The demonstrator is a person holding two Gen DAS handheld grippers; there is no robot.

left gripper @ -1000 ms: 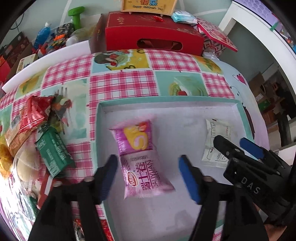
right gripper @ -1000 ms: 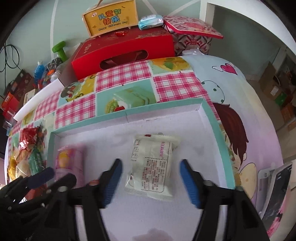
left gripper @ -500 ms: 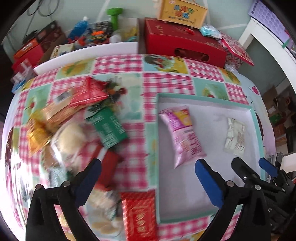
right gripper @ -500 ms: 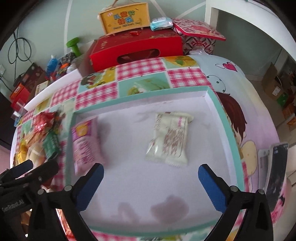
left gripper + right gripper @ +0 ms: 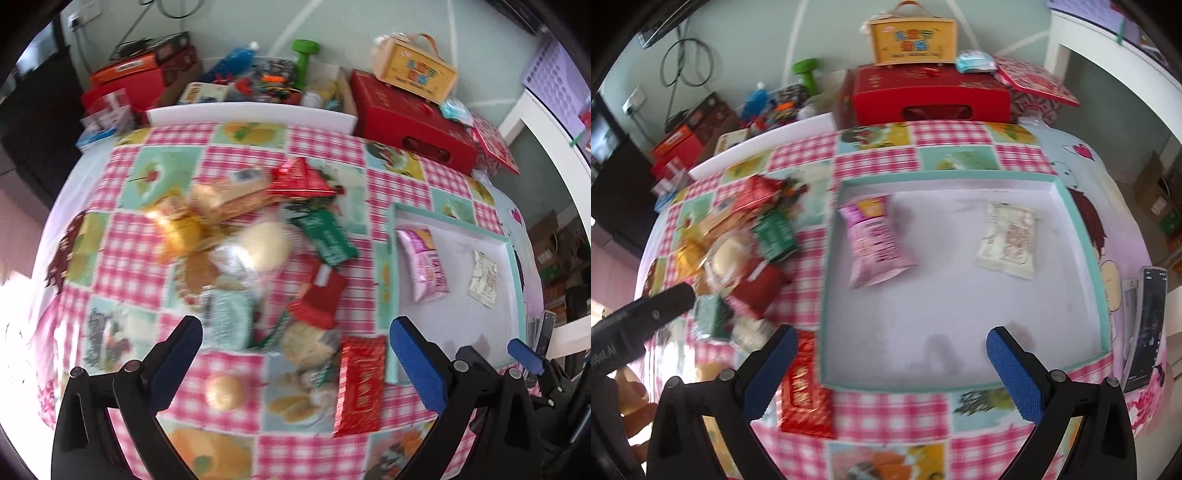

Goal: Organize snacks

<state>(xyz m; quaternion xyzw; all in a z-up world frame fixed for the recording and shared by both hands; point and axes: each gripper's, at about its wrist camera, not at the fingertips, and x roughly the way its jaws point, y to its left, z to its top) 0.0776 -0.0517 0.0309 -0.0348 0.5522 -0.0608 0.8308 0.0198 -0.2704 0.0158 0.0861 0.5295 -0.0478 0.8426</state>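
Observation:
A teal-rimmed white tray [image 5: 1082,236] [image 5: 388,258] lies on the checked tablecloth. Inside it rest a pink snack packet [image 5: 873,240] [image 5: 424,264] and a white snack packet [image 5: 1006,240] [image 5: 484,273]. Left of the tray sits a loose heap of snacks [image 5: 251,251] [image 5: 738,251], with a green packet [image 5: 325,236], a red packet [image 5: 321,295] and a long red packet [image 5: 360,380] [image 5: 805,391]. My left gripper [image 5: 293,339] hovers open above the heap, empty. Over the tray's near edge my right gripper [image 5: 892,350] stands open, holding nothing.
A red gift box [image 5: 931,98] with a yellow carry box [image 5: 912,37] on top stands at the table's far edge. Boxes, a bottle and a green dumbbell [image 5: 304,55] crowd a white ledge behind. A phone [image 5: 1145,328] lies right of the tray.
Both grippers opened wide, letting go of the pink and white packets in the tray, then rose and drew back. The left one swung left over the snack heap.

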